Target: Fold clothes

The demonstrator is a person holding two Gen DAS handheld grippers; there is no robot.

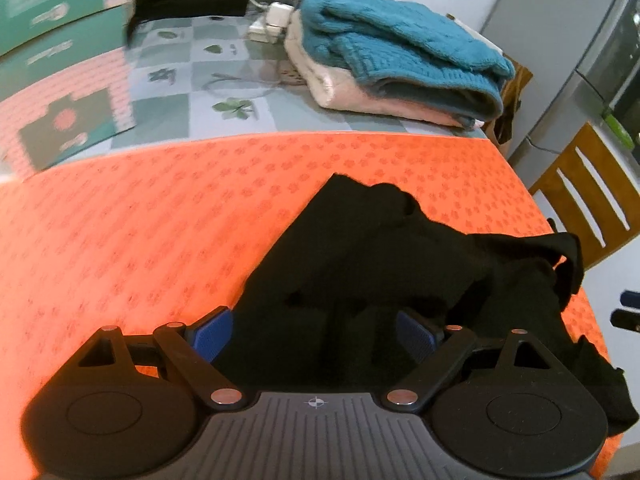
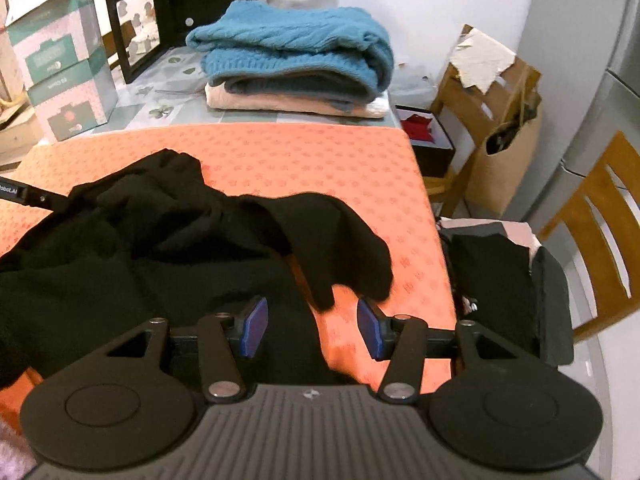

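A crumpled black garment (image 1: 360, 264) lies on the orange mat (image 1: 140, 240), toward its right side. My left gripper (image 1: 314, 336) is open, its blue pads (image 1: 212, 336) set wide on either side of the garment's near edge, with cloth lying between them. In the right wrist view the same black garment (image 2: 160, 248) spreads to the left, one flap reaching to the right. My right gripper (image 2: 312, 330) is open low over the mat (image 2: 320, 160), the garment's edge between its pads (image 2: 370, 332). Part of the left gripper (image 2: 24, 194) shows at the far left.
Folded clothes are stacked at the back: a teal knit sweater (image 2: 296, 52) on a cream one (image 2: 280, 104). Green and pink boxes (image 2: 64, 68) and a picture frame (image 2: 136, 28) stand at the back left. Wooden chairs (image 2: 600, 232) and a heap of dark clothes (image 2: 496, 276) sit right of the table.
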